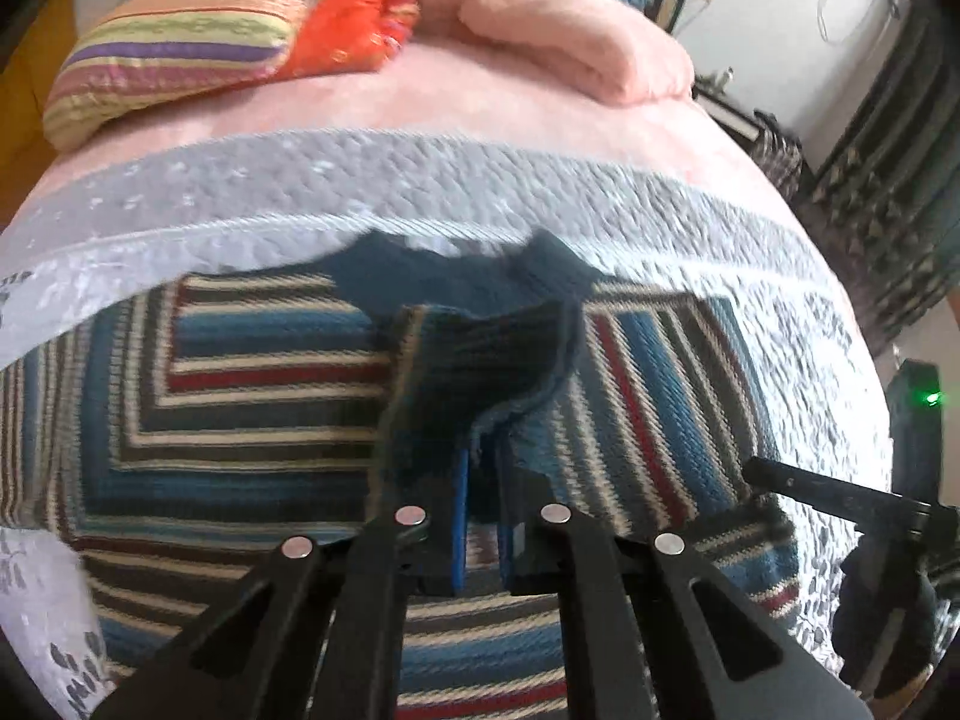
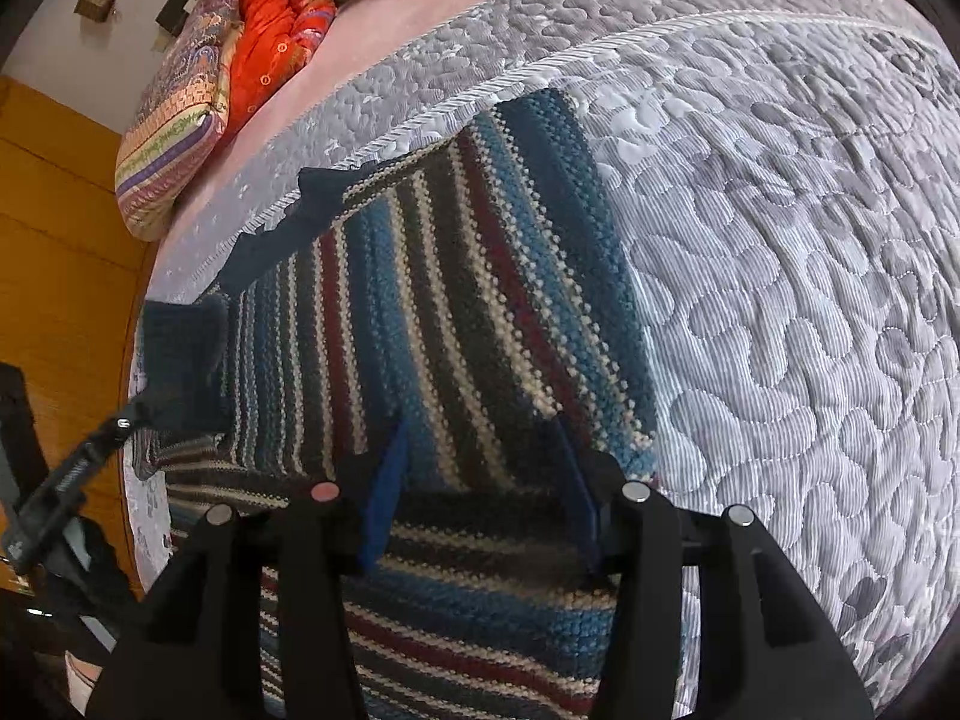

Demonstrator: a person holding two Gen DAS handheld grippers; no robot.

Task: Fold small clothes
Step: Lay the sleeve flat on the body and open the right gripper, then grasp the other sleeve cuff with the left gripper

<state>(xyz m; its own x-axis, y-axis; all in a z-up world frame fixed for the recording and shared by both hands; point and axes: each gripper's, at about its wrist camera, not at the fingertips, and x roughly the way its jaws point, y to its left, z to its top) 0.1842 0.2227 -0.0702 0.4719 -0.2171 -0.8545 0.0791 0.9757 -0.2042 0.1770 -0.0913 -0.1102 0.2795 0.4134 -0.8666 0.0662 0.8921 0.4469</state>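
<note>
Striped pillow [image 1: 168,54]: lay at the far left of the bed, beside an orange cushion [image 1: 354,18].
Bed [image 1: 450,114]: pink sheet at the far side, with a pink folded blanket [image 1: 576,42] on it; a grey quilted cover [image 2: 780,300] was spread over the near part.
Striped sweater [image 1: 228,396]: lay flat on the grey quilted cover, spanning most of the left wrist view; its dark blue collar [image 1: 420,276] pointed toward the pillows.
Left gripper [image 1: 480,516]: jaws clenched on a raised fold of the striped sweater; the dark knit edge stood up between the two blue pads and draped forward over the flat body of the garment.
Left gripper, position: above the middle of the sweater, the fabric touching both pads.
Right gripper [image 2: 480,510]: jaws spread apart, blue pads on either side of a band of stripes; nothing was pinched between them.
Right gripper, position: low over the sweater's right portion, close to the garment's edge where it met the quilted cover. Whether the fingertips touched the knit could not be told.
Sweater in right wrist view [image 2: 456,312]: stripes ran away from the jaws toward the collar; a lifted dark fold showed at the left, next to the other gripper's black frame.
Wooden panel [image 2: 54,252]: stood at the left of the bed.
</note>
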